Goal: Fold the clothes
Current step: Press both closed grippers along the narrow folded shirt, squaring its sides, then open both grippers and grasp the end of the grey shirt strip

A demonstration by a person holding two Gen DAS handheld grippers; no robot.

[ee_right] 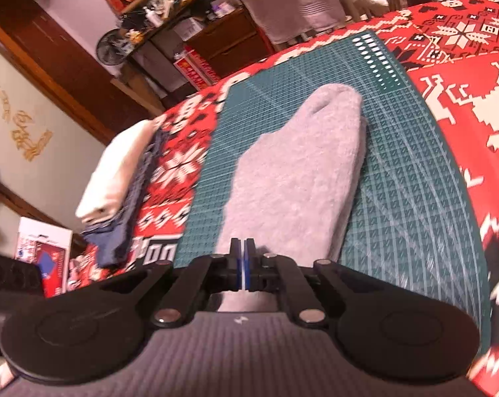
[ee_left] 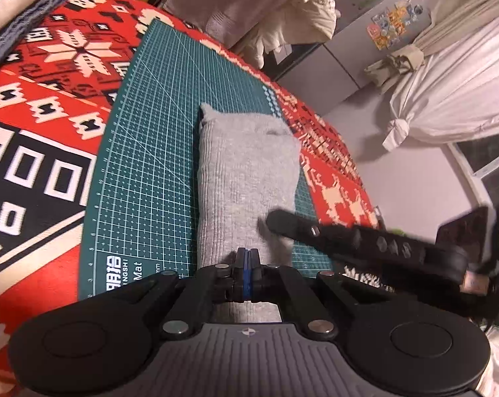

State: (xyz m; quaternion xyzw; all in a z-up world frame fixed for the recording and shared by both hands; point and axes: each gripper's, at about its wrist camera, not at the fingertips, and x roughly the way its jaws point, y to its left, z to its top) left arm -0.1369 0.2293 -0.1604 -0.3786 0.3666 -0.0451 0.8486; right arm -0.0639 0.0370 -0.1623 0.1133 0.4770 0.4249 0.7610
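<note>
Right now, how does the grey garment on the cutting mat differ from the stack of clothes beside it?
The grey garment is one ribbed piece on the green cutting mat; the stack is layered, cream over blue, on the red patterned cloth. Both grippers are shut on the grey garment; nothing touches the stack. Both look folded.

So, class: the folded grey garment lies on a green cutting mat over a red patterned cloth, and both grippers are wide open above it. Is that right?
Not quite. Both grippers are shut, not open: the left gripper and right gripper each pinch the near end of the grey garment, as each wrist view shows. The garment does lie on the green cutting mat over the red patterned cloth.
</note>
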